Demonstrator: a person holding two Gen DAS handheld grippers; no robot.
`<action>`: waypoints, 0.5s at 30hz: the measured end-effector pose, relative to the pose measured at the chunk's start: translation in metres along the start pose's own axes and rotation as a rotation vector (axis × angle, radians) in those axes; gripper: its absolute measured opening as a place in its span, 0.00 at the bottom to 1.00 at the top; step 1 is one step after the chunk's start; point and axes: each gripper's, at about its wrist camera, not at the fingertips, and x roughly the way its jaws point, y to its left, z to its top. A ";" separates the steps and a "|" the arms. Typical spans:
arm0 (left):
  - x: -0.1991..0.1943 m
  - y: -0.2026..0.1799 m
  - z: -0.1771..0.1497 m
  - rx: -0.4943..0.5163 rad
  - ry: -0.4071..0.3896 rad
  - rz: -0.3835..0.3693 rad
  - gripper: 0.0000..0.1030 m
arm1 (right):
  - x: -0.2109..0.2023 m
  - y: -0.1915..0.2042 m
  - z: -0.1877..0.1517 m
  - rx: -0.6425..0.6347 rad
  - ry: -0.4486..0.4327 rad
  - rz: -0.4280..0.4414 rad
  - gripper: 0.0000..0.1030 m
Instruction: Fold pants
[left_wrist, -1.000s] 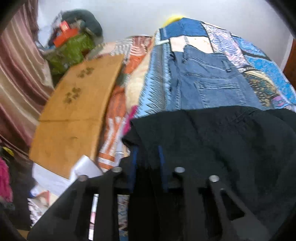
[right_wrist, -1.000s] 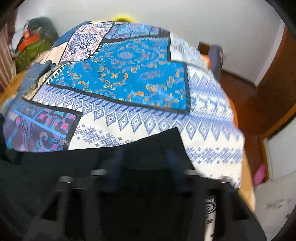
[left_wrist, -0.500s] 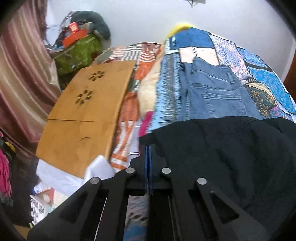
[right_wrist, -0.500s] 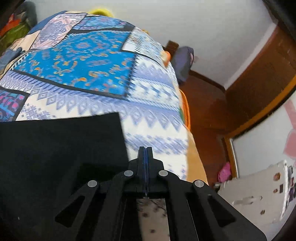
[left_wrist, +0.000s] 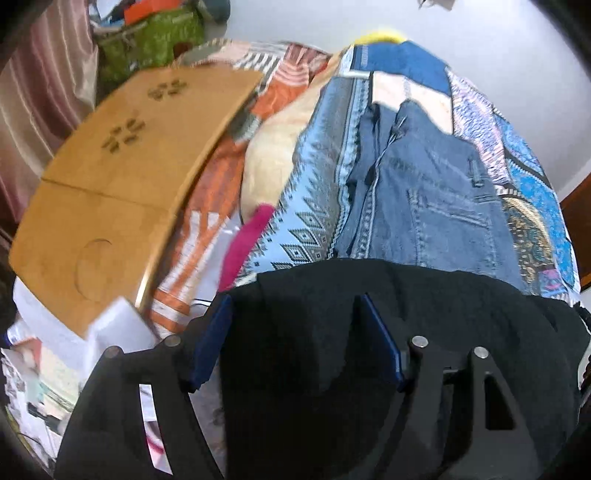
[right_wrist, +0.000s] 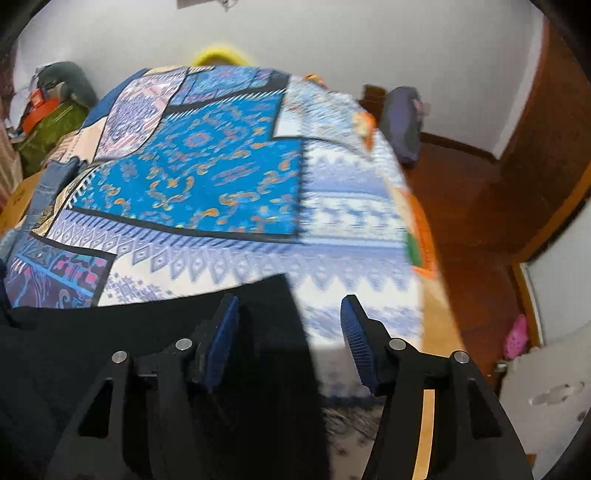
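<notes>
Both pairs of tongs, pinched tight half a second earlier, were opening: my left gripper (left_wrist: 295, 336) stood wide over the black fabric pants (left_wrist: 424, 317), my right gripper (right_wrist: 286, 334) astride their corner, neither pressing. They lay on the blue patchwork bedspread (right_wrist: 229, 184) beside folded blue denim jeans (left_wrist: 436, 199); a green fabric bag (left_wrist: 155, 37) held blurred clutter.

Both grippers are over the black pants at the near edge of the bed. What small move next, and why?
Probably close both on the cloth. The left gripper and right gripper are opening, and the black pants lie between each pair of pads, unpinched, with the right one at the pants' corner.
</notes>
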 end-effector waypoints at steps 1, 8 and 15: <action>0.001 0.000 0.000 0.004 -0.009 0.006 0.67 | 0.004 0.005 0.000 -0.012 0.003 0.009 0.52; -0.009 -0.020 -0.003 0.128 -0.076 0.150 0.24 | 0.008 0.032 -0.010 -0.103 -0.046 -0.057 0.13; -0.053 -0.032 -0.002 0.173 -0.182 0.149 0.16 | -0.019 0.016 -0.008 -0.112 -0.140 -0.252 0.10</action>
